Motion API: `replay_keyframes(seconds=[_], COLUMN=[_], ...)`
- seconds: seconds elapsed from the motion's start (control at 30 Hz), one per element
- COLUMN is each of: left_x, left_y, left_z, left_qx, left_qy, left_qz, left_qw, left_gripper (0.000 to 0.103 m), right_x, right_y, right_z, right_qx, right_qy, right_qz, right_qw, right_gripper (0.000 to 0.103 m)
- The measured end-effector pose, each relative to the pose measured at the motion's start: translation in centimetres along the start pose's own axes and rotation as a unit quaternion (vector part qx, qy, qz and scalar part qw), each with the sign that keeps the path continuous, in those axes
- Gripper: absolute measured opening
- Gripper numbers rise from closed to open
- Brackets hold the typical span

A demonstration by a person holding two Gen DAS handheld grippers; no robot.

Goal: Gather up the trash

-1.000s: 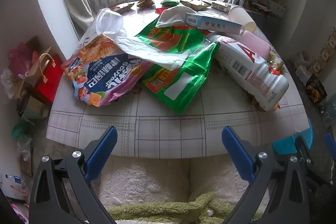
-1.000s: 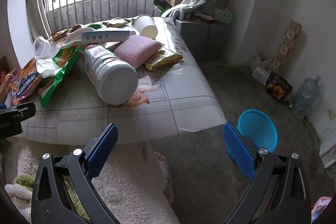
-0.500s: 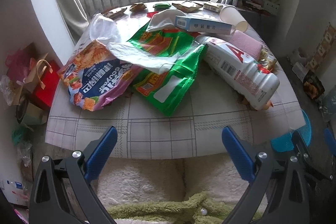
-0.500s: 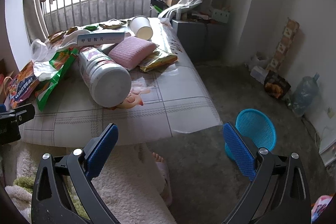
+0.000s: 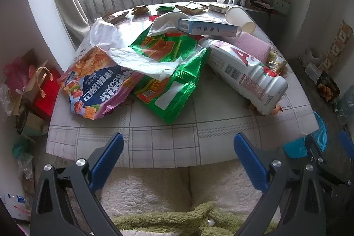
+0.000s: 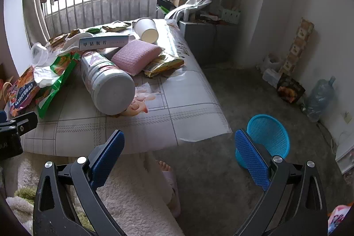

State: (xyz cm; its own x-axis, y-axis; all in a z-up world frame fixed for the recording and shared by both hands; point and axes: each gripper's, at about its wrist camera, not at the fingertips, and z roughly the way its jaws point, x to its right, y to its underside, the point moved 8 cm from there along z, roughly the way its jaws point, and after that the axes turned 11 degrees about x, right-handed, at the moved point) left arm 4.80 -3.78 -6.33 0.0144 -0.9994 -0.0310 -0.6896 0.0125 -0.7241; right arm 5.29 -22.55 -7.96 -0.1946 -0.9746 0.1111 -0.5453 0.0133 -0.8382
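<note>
Trash covers the table [image 5: 154,138]: a purple snack bag [image 5: 97,87], a green snack bag [image 5: 170,81], a white plastic bag [image 5: 141,59], a big white bottle [image 5: 247,74] lying on its side, a blue-and-white box [image 5: 205,27], a pink sponge [image 5: 252,47] and a paper cup [image 5: 240,17]. My left gripper [image 5: 178,154] is open, held back from the table's near edge with nothing in it. My right gripper [image 6: 179,152] is open too, over the floor by the table corner. The bottle [image 6: 106,83], sponge [image 6: 137,56], cup [image 6: 147,30] and a blue mesh basket [image 6: 268,134] on the floor show in the right wrist view.
Small wrappers [image 5: 190,8] lie at the table's far edge near the window railing. A person's fleece-clad legs [image 5: 168,191] and a bare foot [image 6: 164,166] are under my grippers. Bags and a red box [image 5: 44,92] stand on the floor at left; a water jug [image 6: 318,96] sits by the right wall.
Both grippers have drawn back and risen slightly from the table, so the trash looks smaller and farther. Both stay open and nothing on the table has moved.
</note>
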Motion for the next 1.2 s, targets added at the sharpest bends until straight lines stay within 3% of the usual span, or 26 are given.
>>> replay_keyframes(seconds=[1.2], left_x=[-1.9], left_y=[0.3], left_z=[0.2], left_qx=[-0.006], left_qy=[-0.018], left_qz=[-0.032], left_qw=[0.9993], left_gripper=[0.098], right_x=[0.2], right_y=[-0.3], right_z=[-0.2], right_qx=[0.002], right_qy=[0.013], right_qz=[-0.004], right_qw=[1.0], right_gripper=[0.095])
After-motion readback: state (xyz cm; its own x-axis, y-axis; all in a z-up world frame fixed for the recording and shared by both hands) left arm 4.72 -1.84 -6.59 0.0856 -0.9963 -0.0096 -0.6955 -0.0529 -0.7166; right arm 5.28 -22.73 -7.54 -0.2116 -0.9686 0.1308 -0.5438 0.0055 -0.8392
